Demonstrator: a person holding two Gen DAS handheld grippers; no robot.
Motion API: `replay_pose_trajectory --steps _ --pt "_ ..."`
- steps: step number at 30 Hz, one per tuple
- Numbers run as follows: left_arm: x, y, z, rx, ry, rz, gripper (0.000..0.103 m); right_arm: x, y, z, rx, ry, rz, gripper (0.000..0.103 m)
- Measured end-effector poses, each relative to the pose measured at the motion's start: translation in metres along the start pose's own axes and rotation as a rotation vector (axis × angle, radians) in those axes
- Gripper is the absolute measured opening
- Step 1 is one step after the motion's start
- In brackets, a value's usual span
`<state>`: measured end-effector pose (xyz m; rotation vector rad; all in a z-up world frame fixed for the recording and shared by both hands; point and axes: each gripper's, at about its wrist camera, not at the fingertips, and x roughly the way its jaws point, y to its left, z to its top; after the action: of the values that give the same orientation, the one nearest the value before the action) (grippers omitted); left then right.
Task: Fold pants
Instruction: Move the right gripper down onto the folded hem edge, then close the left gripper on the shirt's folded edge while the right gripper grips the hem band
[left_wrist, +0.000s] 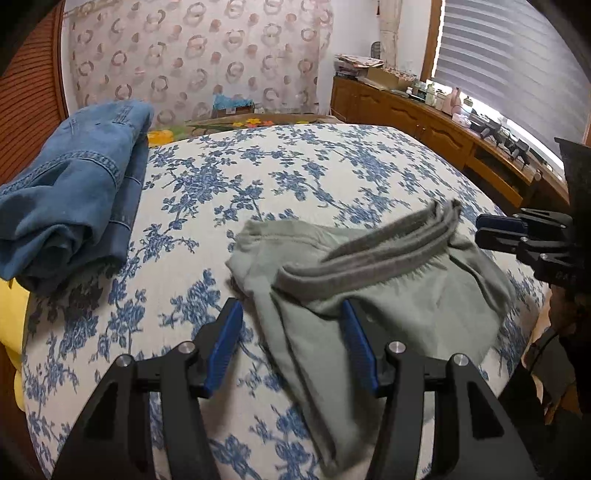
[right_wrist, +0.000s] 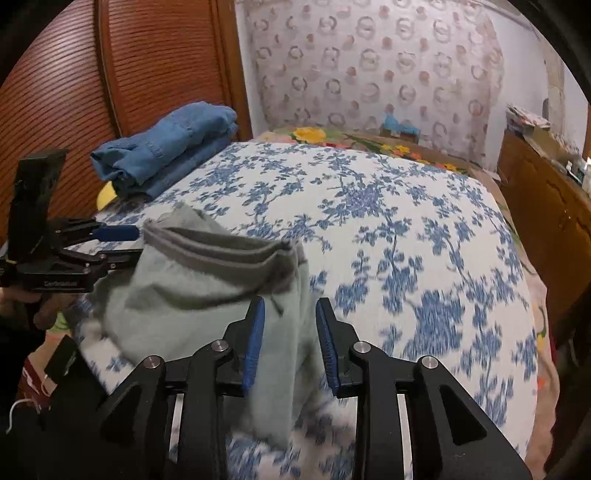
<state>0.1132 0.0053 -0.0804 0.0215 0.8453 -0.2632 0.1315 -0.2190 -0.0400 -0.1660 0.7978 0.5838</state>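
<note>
1. The left gripper (left_wrist: 290, 314), black-framed with blue finger pads, has its jaws spread wide and clamps nothing; the soft grey-green fabric pants with a darker ribbed waistband (left_wrist: 369, 280) lie bunched between and beyond its fingers.
2. The right gripper (right_wrist: 290, 314) also has its jaws apart, with a fold of the same pants (right_wrist: 207, 295) draped between the pads, not pinched.
3. The pants sit in a rumpled heap near the front of the bed, waistband uppermost.
4. Risk, as I judge it: closing on several layers at once would drag the whole bundle instead of one edge; the loose cloth could also slide off the bed's near edge.
5. The surface is a white bedspread with a blue floral print (left_wrist: 295, 177). Folded blue denim jeans (left_wrist: 74, 184) rest well apart at the far left.
6. Beyond are a patterned curtain (left_wrist: 192, 55), a wooden cabinet (left_wrist: 424, 118) and window blinds (left_wrist: 517, 66).
</note>
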Motion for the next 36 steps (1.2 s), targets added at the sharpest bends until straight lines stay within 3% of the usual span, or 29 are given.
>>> replay_pose_trajectory --steps 7,17,21,25,36 --pt "0.013 0.009 0.009 -0.017 0.021 0.000 0.055 0.029 -0.004 0.016 -0.017 0.051 -0.005 0.030" --pt "0.020 0.015 0.006 -0.041 0.011 -0.014 0.056 0.040 -0.009 0.026 0.014 0.050 0.059 0.029" --pt "0.019 0.014 0.005 -0.037 0.003 -0.013 0.056 0.039 -0.009 0.027 0.012 0.033 0.085 0.010" --pt "0.019 0.014 0.004 -0.038 -0.001 -0.012 0.056 0.031 -0.013 0.025 0.017 -0.028 0.017 0.003" --pt "0.020 0.012 0.004 -0.030 -0.006 -0.001 0.056 0.028 -0.016 0.023 0.034 -0.018 -0.036 0.007"
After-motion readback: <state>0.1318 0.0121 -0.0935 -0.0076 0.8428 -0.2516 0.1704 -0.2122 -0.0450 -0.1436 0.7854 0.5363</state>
